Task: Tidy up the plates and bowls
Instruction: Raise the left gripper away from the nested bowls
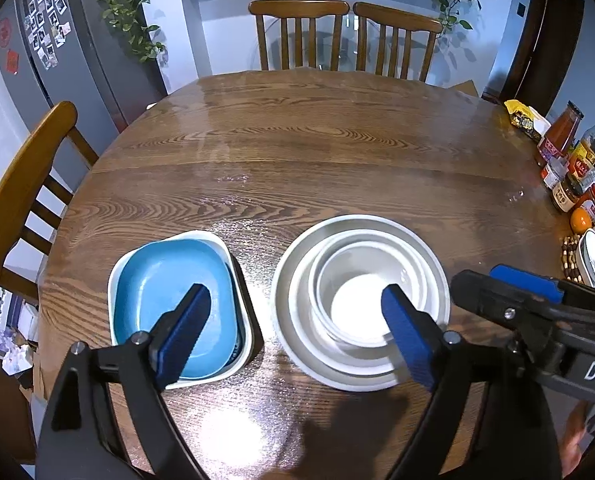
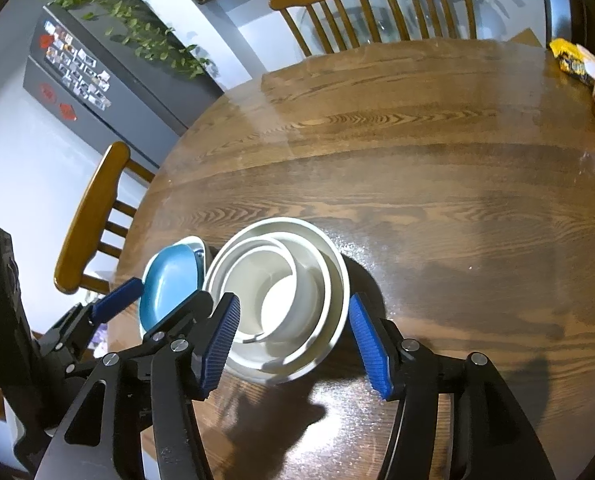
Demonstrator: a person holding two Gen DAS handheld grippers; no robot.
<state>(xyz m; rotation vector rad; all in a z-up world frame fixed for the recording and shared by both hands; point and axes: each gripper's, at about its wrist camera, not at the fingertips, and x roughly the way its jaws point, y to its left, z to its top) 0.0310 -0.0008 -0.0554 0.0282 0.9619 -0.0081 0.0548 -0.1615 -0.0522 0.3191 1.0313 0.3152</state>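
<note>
At the near edge of the round wooden table (image 1: 297, 152), I had two stacks side by side, apart by a narrow strip of bare wood. On the left sat the blue dish (image 1: 165, 280), nested in a white square dish (image 1: 217, 242) that appeared to rest on a dark tray, though my view of that lowest piece was poor. My left gripper (image 1: 297, 332) hung above the gap between the stacks with its jaws spread wide and nothing between them, one blue pad over the blue dish and the other over the bowls. To the right stood the white bowls (image 1: 361, 300), three round ones nested by size, the smallest innermost and sitting off-centre. My right gripper (image 2: 295, 346) hovered over that stack from the near side, jaws parted, its pads flanking the outer bowl's near rim without pressing on it. Along the table's right edge stood sauce bottles (image 1: 561, 132), jars and oranges (image 1: 579, 220). Wooden chairs (image 1: 299, 32) lined the far edge.
</note>
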